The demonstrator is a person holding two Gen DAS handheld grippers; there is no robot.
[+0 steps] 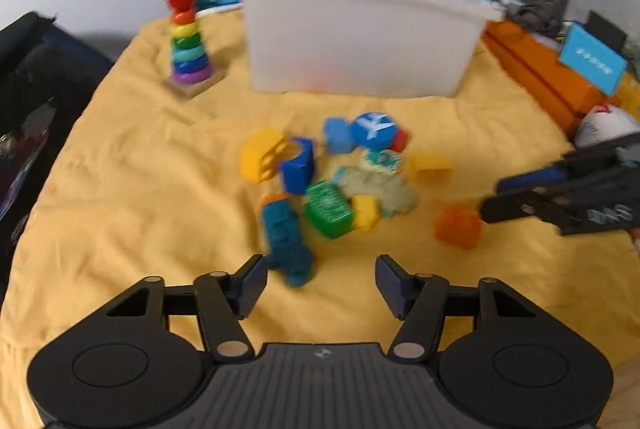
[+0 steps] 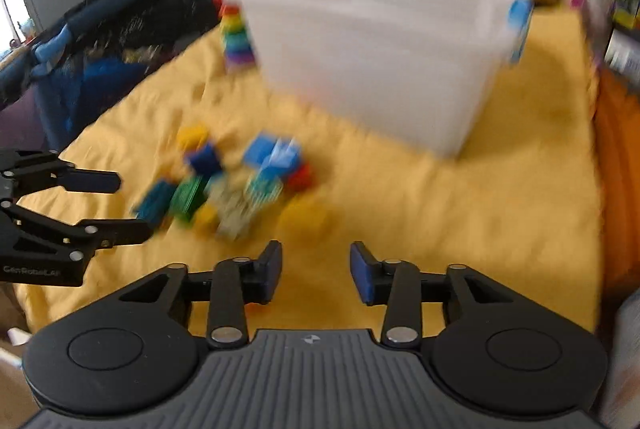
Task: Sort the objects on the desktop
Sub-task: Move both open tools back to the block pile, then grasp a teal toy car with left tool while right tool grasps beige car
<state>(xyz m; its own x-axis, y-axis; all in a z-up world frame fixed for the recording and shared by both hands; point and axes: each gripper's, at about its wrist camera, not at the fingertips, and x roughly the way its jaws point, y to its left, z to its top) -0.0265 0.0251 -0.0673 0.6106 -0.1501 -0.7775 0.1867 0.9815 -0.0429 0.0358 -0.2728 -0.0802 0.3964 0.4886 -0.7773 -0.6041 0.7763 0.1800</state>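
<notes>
The left gripper (image 1: 321, 283) stood open over the yellow cloth (image 1: 140, 189), its jaws apart with nothing between them; the teal block (image 1: 286, 241) lay just ahead of its left finger, apart from the pads as far as the blur allowed. The right gripper (image 2: 315, 275) was open too, jaws narrower and empty, over bare cloth near the pile. Its side carried pale lettering, too smeared to read in the left wrist view; the left gripper's side, seen in the right wrist view, read roughly "GenRobot.AI".

The white bin (image 1: 360, 29) sat toward the far edge of the cloth; its contents could not be made out through the cloudy wall. The pile of blocks (image 1: 340, 173) lay at the cloth's middle, in front of the bin: yellow, blue, green, teal, with an orange block (image 1: 458, 227) apart, nearer the right edge. A ring stacker (image 1: 187, 41) stood upright at the far left corner. A blue card (image 1: 592, 59) by the right edge bore white writing, unreadable.
</notes>
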